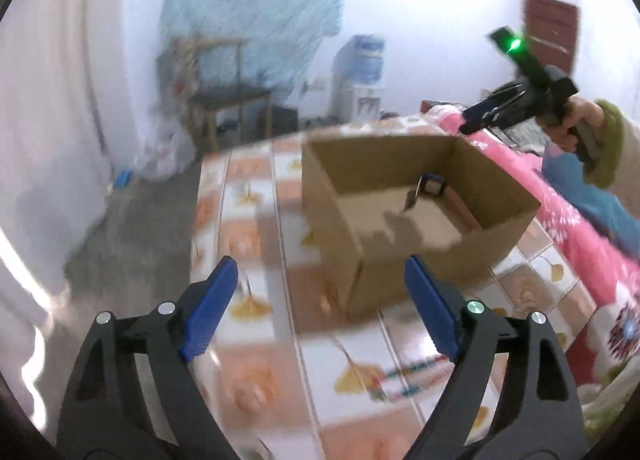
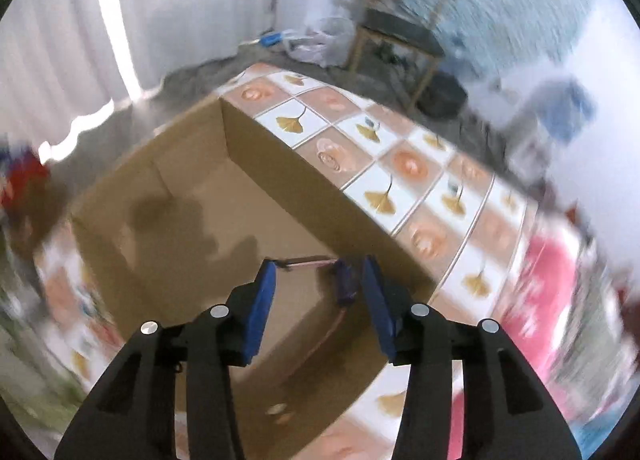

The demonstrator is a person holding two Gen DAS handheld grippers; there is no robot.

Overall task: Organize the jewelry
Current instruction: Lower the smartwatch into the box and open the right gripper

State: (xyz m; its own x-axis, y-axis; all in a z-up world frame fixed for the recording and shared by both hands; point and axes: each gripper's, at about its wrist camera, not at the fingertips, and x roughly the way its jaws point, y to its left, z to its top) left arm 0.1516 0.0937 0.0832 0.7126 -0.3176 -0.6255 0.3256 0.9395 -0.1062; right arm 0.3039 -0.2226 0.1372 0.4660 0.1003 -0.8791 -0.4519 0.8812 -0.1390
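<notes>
Left wrist view shows an open cardboard box (image 1: 400, 220) on the patterned tablecloth (image 1: 248, 196), a wristwatch (image 1: 430, 186) lying in its far corner. Left gripper (image 1: 320, 308) spread wide, empty. Right gripper (image 2: 318, 300) hangs over the box, jaws parted, nothing pinched. Motion blur smears the watch strap.
</notes>
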